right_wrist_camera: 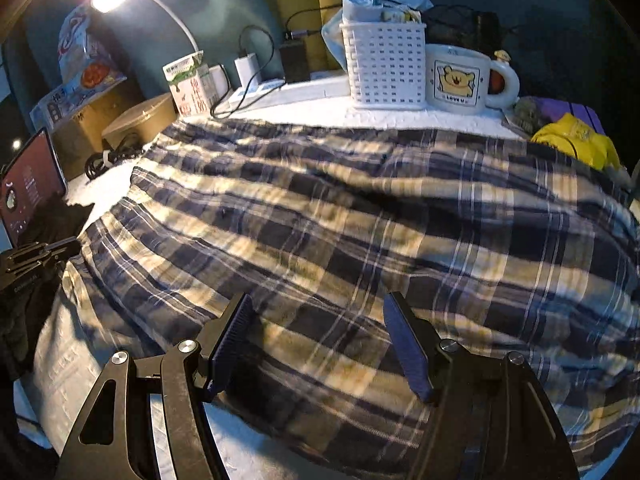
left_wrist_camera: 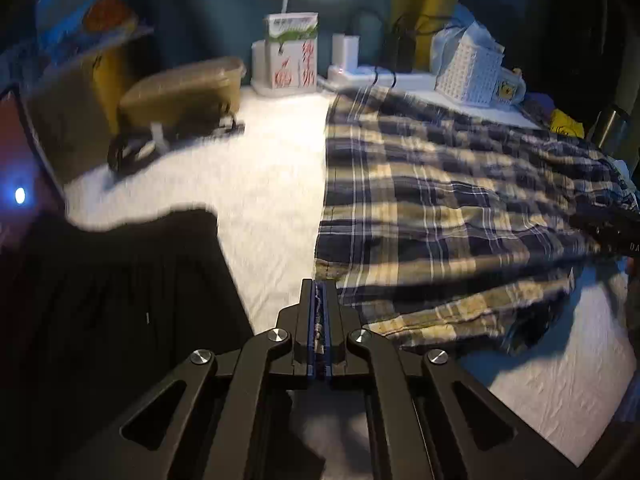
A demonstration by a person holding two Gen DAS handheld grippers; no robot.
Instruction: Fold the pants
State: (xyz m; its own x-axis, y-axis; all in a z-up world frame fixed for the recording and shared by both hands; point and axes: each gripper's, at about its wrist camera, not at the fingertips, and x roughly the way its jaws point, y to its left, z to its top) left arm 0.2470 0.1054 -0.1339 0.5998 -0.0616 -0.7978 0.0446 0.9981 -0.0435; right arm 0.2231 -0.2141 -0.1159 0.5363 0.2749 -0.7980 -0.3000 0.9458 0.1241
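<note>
The plaid pants (left_wrist_camera: 440, 216), navy and cream, lie spread on the white cloth-covered table (left_wrist_camera: 264, 184). My left gripper (left_wrist_camera: 319, 292) is shut on the pants' near-left edge, with fabric pinched between its pads. In the right wrist view the pants (right_wrist_camera: 360, 224) fill the middle. My right gripper (right_wrist_camera: 318, 312) is open, its fingers (right_wrist_camera: 236, 332) spread just above the pants' near edge and holding nothing. The left gripper also shows in the right wrist view (right_wrist_camera: 64, 246) at the left edge of the pants.
A black garment (left_wrist_camera: 120, 288) lies at the left. At the back stand a white basket (right_wrist_camera: 386, 66), a bear mug (right_wrist_camera: 460, 78), a milk carton (right_wrist_camera: 192, 82), a power strip with chargers (right_wrist_camera: 276, 88), a tan box (left_wrist_camera: 184, 92) and coiled cable. A tablet (right_wrist_camera: 28, 188) stands left.
</note>
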